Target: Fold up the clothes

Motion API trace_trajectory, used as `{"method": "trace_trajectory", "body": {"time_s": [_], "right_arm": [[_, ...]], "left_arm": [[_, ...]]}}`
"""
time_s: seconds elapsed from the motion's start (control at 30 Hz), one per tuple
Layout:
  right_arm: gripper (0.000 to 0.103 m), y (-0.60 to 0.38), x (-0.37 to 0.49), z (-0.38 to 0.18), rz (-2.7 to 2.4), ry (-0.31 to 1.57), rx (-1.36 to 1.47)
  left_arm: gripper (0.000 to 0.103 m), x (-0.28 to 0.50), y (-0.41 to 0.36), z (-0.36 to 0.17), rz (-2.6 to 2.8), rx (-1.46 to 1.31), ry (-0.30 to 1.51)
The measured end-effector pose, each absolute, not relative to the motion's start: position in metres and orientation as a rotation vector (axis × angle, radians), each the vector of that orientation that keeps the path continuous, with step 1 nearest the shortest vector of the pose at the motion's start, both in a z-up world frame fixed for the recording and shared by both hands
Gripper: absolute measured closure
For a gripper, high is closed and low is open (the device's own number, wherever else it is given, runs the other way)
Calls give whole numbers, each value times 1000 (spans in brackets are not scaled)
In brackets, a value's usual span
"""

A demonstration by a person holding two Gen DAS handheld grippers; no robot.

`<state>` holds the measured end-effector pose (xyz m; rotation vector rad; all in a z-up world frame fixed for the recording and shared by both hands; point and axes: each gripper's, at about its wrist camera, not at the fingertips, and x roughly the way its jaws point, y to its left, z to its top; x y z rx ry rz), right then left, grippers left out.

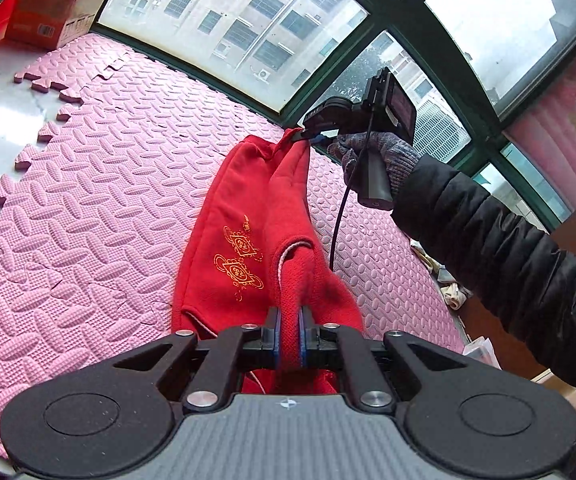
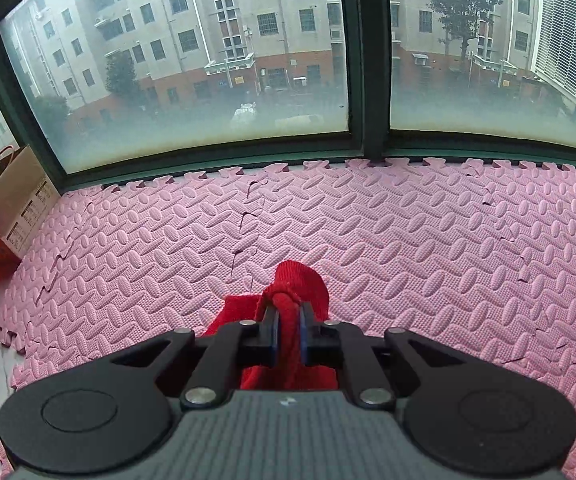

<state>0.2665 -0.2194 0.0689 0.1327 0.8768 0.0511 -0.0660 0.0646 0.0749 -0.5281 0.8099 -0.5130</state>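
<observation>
Hand-held gripper pair (image 1: 290,334) pinches red garment (image 1: 243,216) stretched between them.

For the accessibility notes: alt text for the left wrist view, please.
The left gripper pinches one end of a red knitted garment with gold embroidery, stretched over a pink foam puzzle mat; the right gripper, in a gloved hand, pinches the far end beside windows.

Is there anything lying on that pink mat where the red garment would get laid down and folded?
Nothing visible. Both grippers, left and right, already clamp the red garment, and the pink mat shows bare. The cardboard box sits off at its edge.
</observation>
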Motion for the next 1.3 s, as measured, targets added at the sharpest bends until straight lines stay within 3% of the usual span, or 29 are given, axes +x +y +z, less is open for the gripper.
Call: {"method": "trace_trajectory", "body": {"time_s": [0.5,0.6,0.67,0.83,0.97,1.17,1.3], "right_arm": [[94,-223,269,71,8,867,122],[88,-200,274,59,115,866,144],[78,-190,273,54,151,864,149],[76,-204,266,60,185,852,153],[67,-231,261,65,242,854,207],[65,-240,260,62,351,853,328],[65,-217,260,48,352,873,267]], "left_arm": [[94,-62,73,66,-556,-586,796],[94,-66,85,59,-492,-609,815],[94,-68,92,55,-461,-628,826],[97,-71,98,50,-440,-639,838],[97,-71,100,46,-431,-636,849],[97,-73,101,46,-412,-627,851],[97,-73,101,45,-399,-628,859]]}}
